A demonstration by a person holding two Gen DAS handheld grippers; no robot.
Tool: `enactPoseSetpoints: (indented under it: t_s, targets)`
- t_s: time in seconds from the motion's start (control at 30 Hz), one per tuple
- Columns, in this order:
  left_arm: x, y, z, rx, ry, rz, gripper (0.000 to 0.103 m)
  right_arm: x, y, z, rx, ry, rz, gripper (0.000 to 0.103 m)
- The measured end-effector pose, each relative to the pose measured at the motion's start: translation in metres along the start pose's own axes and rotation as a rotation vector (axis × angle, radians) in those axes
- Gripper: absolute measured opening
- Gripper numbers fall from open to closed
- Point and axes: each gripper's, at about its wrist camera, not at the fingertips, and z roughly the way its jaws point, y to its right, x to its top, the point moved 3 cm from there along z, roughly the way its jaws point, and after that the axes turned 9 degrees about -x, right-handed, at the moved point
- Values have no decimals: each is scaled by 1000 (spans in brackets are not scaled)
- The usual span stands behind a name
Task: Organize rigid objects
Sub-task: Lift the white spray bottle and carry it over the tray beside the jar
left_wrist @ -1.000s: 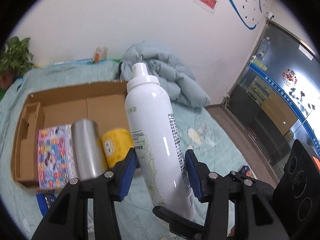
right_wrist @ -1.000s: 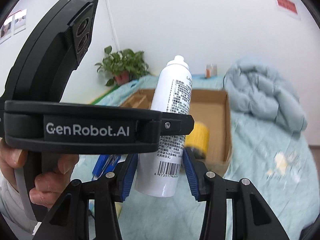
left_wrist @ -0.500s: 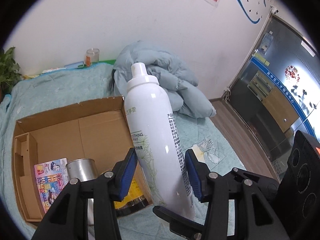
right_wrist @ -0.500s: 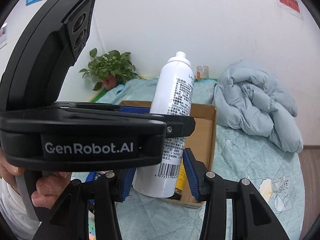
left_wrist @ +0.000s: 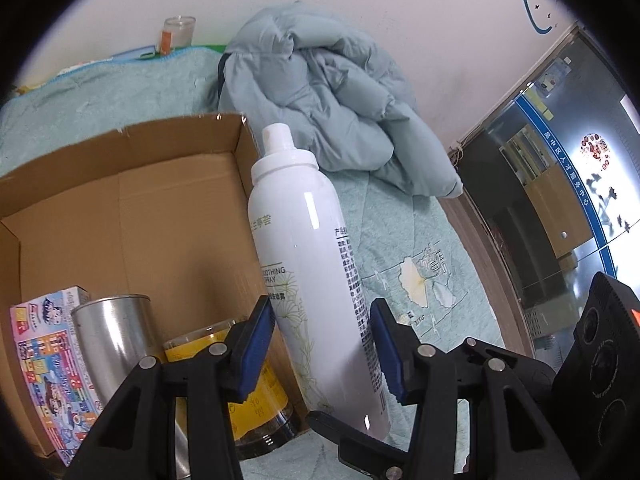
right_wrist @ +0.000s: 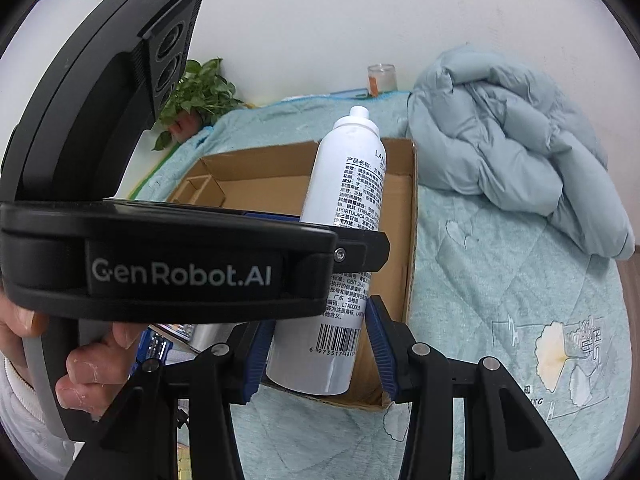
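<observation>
Both grippers angled downward over the bed, both on the same white spray bottle [left_wrist: 316,280].

L gripper [left_wrist: 322,344]: blue pads either side of bottle's lower body, medium gap. Pads look just at the bottle wall but can't tell if they actually press. R gripper [right_wrist: 320,346]: pads flank the barcode end; left pad touches the bottle, right pad shows a sliver of gap, so grip can't be confirmed from this view either. Bottle upright, slightly tilted, cap up, hanging at the right wall of the cardboard box [left_wrist: 120,200].

Person's hand [right_wrist: 88,364] wraps the L gripper handle, white sleeve at frame edge.

Hidden/cut off: bottle base hidden behind R gripper's fingers in L view; L gripper body blocks much of the box interior in R view.

Box contents (L view): colourful carton [left_wrist: 48,368], metal can [left_wrist: 112,344], yellow-label jar [left_wrist: 244,384], all in the near corner, side by side. Rest of box floor bare. Cardboard divider insert [right_wrist: 200,190] at far left end.
</observation>
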Motion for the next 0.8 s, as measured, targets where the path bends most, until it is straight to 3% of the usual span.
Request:
enactPoseSetpoints:
  t_s: [0.4,0.8]
  targets:
    - [-16,-28,39,-17,-62,-59,48,-28,14,47,14,-75,44,44]
    - [-24,-33,58,-9,-102,-64,48,-44,21,65,17,-114,66,44]
